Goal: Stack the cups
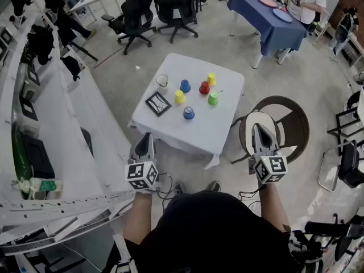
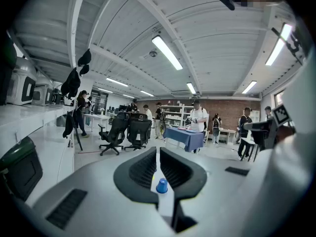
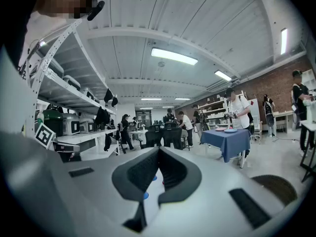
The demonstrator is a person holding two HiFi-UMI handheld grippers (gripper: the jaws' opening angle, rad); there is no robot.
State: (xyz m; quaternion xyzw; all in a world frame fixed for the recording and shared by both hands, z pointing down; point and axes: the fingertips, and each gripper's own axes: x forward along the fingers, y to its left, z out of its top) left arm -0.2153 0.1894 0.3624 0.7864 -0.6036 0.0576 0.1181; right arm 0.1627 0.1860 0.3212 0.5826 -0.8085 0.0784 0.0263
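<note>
White-clothed table [image 1: 187, 132] on grey floor [image 1: 284, 78] bears coloured cups [image 1: 204, 88], left claw [image 1: 147, 135] and right claw [image 1: 257, 126] clenched empty.

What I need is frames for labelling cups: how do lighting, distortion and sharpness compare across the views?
Head view: even light, sharp, cups on the table distinct by colour. Left gripper view: heavy fisheye, dark corners, glaring ceiling light; one blue cup shows past the shut left tool. Right gripper view: same fisheye; the right tool hides most cups.
</note>
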